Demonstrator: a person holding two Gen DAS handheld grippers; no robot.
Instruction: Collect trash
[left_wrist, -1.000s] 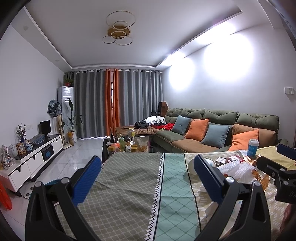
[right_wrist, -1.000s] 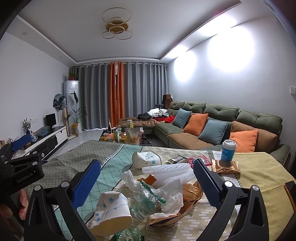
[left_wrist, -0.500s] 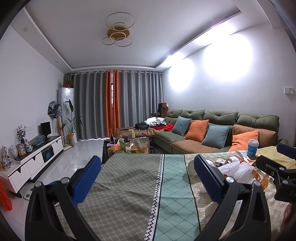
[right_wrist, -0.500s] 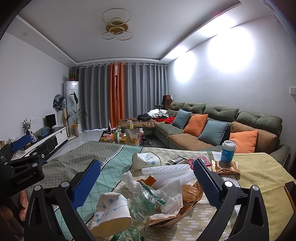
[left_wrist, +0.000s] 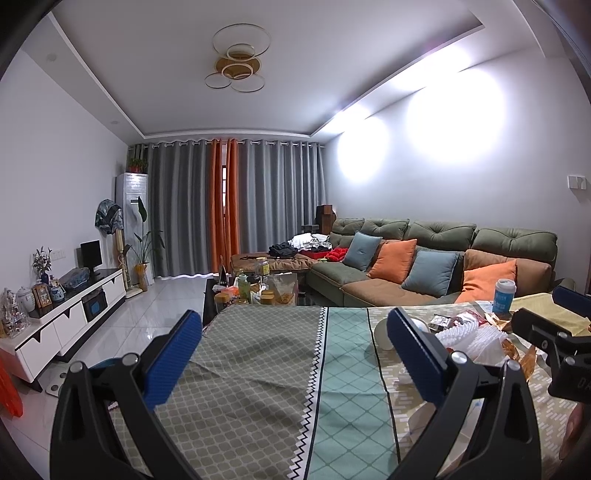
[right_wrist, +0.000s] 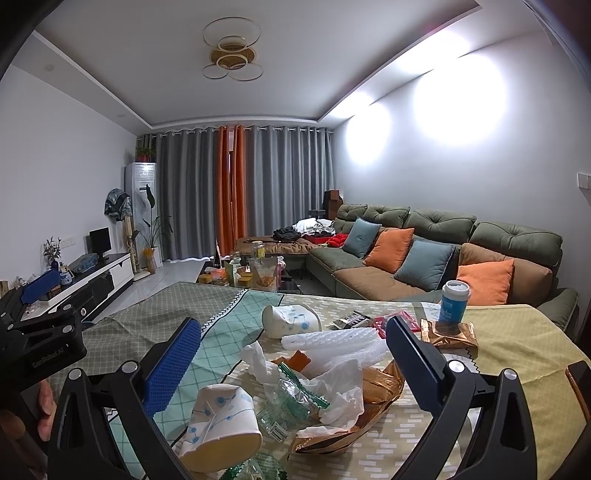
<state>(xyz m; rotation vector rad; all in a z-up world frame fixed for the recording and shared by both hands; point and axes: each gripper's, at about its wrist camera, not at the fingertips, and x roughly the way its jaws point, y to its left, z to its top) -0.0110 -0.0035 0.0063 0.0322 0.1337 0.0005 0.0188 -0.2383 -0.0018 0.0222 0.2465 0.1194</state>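
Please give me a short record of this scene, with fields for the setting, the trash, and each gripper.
setting: living room, table with patterned cloth
trash: crumpled paper cup, second paper cup, white tissue, brown wrapper, all lying on the table
upright item: blue cup with lid
left gripper: jaws open, empty
right gripper: jaws open, empty, above the trash

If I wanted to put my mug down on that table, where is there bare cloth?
Bare cloth: the grey-green panel left of the zigzag stripe, under the left gripper, and the yellow end beyond the blue cup. Crowded: the wrappers and paper cups beneath the right gripper.
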